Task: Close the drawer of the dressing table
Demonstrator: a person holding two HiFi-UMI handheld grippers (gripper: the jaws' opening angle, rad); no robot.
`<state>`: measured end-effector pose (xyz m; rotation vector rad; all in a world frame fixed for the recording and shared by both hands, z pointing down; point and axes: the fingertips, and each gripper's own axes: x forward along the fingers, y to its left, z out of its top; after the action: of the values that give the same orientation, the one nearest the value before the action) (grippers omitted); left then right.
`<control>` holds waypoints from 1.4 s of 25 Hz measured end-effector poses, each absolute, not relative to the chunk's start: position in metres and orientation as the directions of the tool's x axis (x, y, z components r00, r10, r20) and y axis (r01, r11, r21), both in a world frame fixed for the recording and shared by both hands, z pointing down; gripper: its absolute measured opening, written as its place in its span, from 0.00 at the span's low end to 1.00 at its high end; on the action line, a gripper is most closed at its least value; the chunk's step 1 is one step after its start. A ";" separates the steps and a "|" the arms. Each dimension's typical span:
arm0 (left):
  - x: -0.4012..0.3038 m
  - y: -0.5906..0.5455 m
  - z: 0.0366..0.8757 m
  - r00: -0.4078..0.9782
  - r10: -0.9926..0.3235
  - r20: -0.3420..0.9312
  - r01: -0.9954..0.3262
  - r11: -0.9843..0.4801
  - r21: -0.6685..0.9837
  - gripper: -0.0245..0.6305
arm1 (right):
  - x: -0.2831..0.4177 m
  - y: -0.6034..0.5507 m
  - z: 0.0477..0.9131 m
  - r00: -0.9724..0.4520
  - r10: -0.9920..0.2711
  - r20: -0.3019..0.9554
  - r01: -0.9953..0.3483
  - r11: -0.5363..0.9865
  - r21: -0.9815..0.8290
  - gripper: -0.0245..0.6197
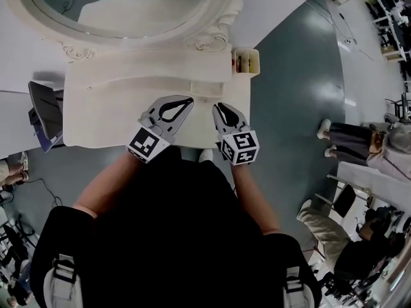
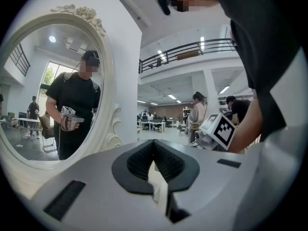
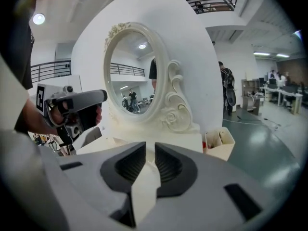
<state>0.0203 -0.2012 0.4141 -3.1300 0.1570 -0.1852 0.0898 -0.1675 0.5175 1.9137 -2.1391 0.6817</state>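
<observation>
The white dressing table [image 1: 109, 117] with its oval mirror [image 1: 122, 18] stands right in front of me. Its drawer front does not show in any view; the tabletop's front edge hides it. Both grippers hover over the front of the top, side by side. The left gripper [image 1: 189, 100] is shut, tips touching [image 2: 154, 143], with nothing between them. The right gripper [image 1: 216, 108] points at the mirror's carved base [image 3: 175, 114]; a narrow gap [image 3: 150, 146] shows between its tips and they hold nothing. The left gripper [image 3: 72, 102] also shows in the right gripper view.
A small open white box [image 1: 246, 61] with red items hangs off the table's right side. A dark chair [image 1: 42, 114] stands at the table's left. Grey floor [image 1: 289, 95] lies to the right, with people [image 1: 359, 140] seated further off.
</observation>
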 end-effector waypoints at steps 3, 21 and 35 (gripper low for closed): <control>0.022 -0.210 0.420 0.991 -0.067 0.120 -0.066 -0.998 -0.007 0.02 | 0.092 -0.175 0.541 -0.118 -0.869 0.480 -0.974 0.007 -0.226 0.14; 0.025 -0.243 0.464 0.987 0.069 0.146 0.069 -0.998 0.008 0.02 | 0.092 -0.191 0.671 0.033 -0.706 0.707 -0.936 -0.269 -0.225 0.35; 0.033 -0.259 0.498 0.980 0.110 0.167 0.109 -0.994 0.018 0.02 | 0.100 -0.203 0.721 0.118 -0.618 0.777 -0.912 -0.378 -0.162 0.31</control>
<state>0.0332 -0.2590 0.4979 -3.1347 -0.1730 -0.2652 0.0996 -0.2034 0.7210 2.0476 -1.4890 1.1386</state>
